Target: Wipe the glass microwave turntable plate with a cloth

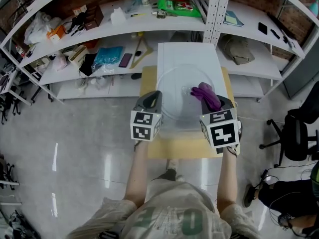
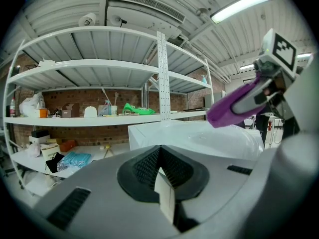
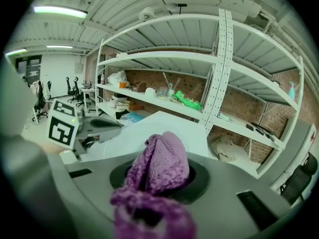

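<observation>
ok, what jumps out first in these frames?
The purple cloth, bunched in the right gripper and held over the right side of the glass turntable plate. The plate is nearly invisible on its white tabletop, in front of cluttered shelves. The left gripper sits at the plate's left rim, fingers together, empty.

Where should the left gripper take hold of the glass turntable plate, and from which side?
Probably its left rim, approached low from the left by the left gripper. The glass plate lies flat on the white top, so only the thin rim offers a hold, and the right gripper holds the purple cloth over its right side.
</observation>
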### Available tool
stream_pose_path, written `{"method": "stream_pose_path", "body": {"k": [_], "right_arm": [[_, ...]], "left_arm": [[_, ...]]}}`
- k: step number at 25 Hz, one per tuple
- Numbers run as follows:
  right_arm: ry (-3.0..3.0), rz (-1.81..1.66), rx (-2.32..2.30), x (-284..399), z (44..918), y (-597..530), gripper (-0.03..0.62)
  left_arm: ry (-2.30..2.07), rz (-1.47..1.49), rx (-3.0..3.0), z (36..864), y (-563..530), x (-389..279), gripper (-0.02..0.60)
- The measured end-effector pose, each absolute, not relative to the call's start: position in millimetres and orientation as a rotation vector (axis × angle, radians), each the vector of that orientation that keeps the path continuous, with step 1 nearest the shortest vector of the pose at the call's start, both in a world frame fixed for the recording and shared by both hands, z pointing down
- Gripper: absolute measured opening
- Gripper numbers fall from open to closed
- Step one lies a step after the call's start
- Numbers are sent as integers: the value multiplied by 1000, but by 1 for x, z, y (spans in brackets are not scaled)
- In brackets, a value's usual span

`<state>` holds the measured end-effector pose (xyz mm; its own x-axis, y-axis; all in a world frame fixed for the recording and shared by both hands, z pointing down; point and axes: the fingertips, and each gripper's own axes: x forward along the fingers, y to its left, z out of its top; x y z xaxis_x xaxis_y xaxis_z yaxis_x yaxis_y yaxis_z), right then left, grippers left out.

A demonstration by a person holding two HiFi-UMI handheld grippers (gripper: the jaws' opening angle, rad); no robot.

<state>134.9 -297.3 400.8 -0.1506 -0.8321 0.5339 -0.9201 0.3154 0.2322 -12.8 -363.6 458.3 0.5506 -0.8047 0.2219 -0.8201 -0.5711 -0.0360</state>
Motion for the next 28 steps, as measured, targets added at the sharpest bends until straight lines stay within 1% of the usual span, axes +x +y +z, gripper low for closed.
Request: {"method": "stream_pose_path", "body": {"k": [6, 10, 15, 23, 28], "right_arm": [[-1910, 181, 1556, 148, 399, -394, 54], [-1864, 195, 1537, 155, 410, -412, 54], [-1847, 216, 1572, 165, 413, -386, 54], [-1879, 268, 1632, 182, 421, -291, 54], [-1869, 266, 1636, 183, 424, -276, 54]], "left_arm": [[-1416, 337, 2702, 459, -362, -11, 2], [-1411, 325, 2707, 457, -363, -11, 2], [-1413, 322, 2706, 455, -363, -15, 2], [-1412, 316, 2708, 455, -364, -14, 2], [-1415, 317, 2705, 456, -363, -15, 2]]}}
